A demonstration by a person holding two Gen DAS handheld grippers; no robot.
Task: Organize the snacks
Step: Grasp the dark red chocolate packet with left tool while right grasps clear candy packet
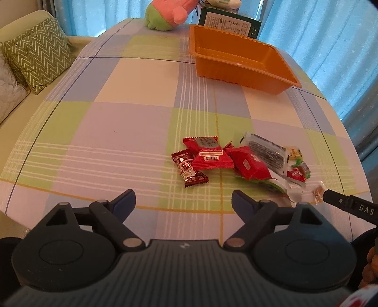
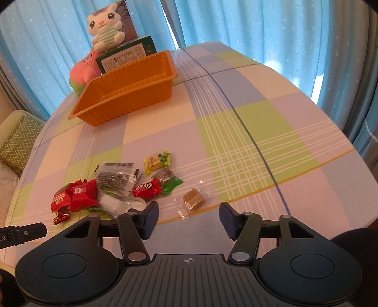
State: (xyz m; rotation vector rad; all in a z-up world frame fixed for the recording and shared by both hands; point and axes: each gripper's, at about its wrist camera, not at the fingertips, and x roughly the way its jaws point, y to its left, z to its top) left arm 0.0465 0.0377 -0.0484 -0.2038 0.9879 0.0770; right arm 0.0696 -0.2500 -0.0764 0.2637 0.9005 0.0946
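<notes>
Left tool (image 1: 183,198): tilted down toward the desk (image 1: 118,132), jaws wide apart with only cloth between them; it holds nothing.
Right tool (image 2: 189,217): also angled down, jaws parted and empty; the clear-wrapped brown candy (image 2: 193,200) lies just beyond the gap, untouched by either pad.
Snack pile: near the middle of the desk, a loose heap of red packets (image 1: 209,154), a dark brown-red wrapper (image 1: 189,171), a clear sachet with dark filling (image 2: 117,178), a yellow candy (image 2: 157,161) and a green-ended one (image 2: 169,180).
Axes: the dark wrapper's long axis runs from far-left to near-right in the left view; the brown candy's twisted ends run near-left to far-right in the right view.
Orange tray (image 1: 267,70): far side of the desk, open side up, well apart from the pile.
Behind the tray: a green box (image 2: 132,53), a pink plush (image 1: 170,14) and a white rabbit plush (image 2: 106,28).
Surroundings: blue curtains (image 2: 259,28) beyond; a zigzag cushion (image 1: 37,54) left of the desk.
</notes>
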